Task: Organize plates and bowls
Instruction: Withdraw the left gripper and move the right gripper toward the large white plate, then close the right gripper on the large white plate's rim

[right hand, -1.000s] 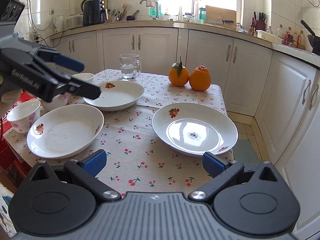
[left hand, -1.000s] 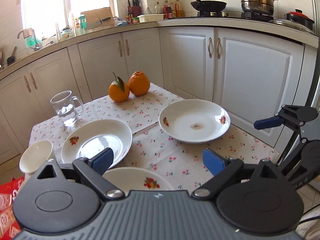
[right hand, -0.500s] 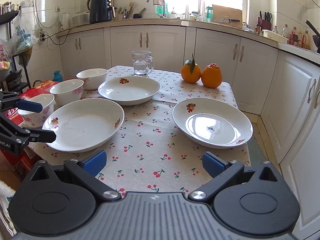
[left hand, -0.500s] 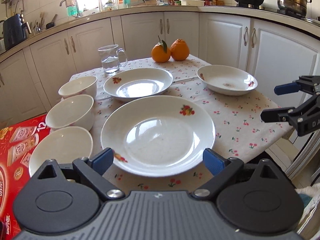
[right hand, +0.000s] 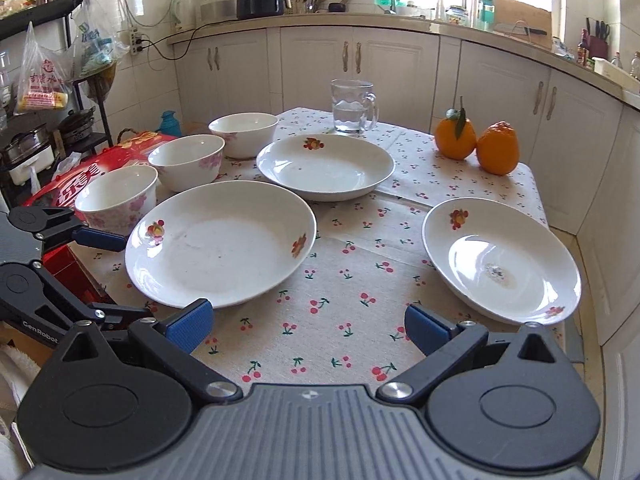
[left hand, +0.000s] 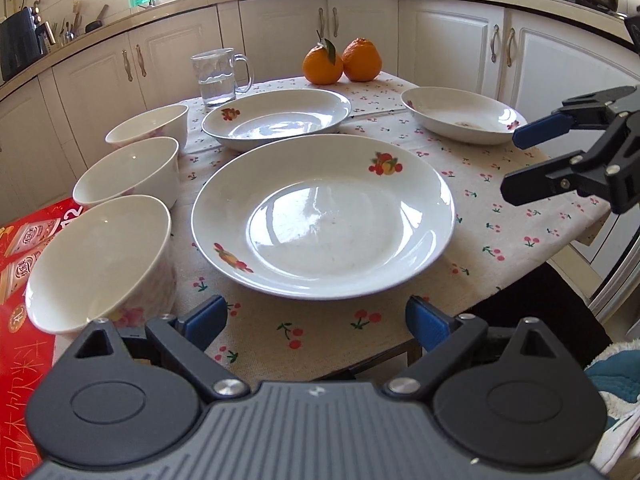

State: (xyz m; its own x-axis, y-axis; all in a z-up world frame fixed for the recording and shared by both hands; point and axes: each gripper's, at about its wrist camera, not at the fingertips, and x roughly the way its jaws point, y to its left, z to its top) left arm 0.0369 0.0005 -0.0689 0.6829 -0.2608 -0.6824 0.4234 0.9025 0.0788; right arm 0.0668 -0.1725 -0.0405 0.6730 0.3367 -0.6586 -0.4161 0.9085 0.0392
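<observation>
Three white plates with fruit prints lie on the cherry-print tablecloth: a near one [left hand: 324,216] [right hand: 220,248], one behind it [left hand: 276,118] [right hand: 326,168], and one to the right [left hand: 460,114] [right hand: 500,264] with a small stain. Three white bowls stand in a row along the table's left edge [left hand: 100,260] [left hand: 128,172] [left hand: 148,126]. My left gripper [left hand: 316,322] is open just short of the near plate's front rim, holding nothing. My right gripper [right hand: 306,328] is open over bare cloth between the near and right plates, also holding nothing.
A glass mug of water [left hand: 218,76] and two oranges [left hand: 340,62] stand at the table's far side. A red printed box [left hand: 24,240] lies left of the table below the bowls. White cabinets [right hand: 392,60] surround the table.
My left gripper has dropped and swung towards the near plate and the bowls. In the right wrist view it sank from upper left to lower left. Both grippers stayed open.
</observation>
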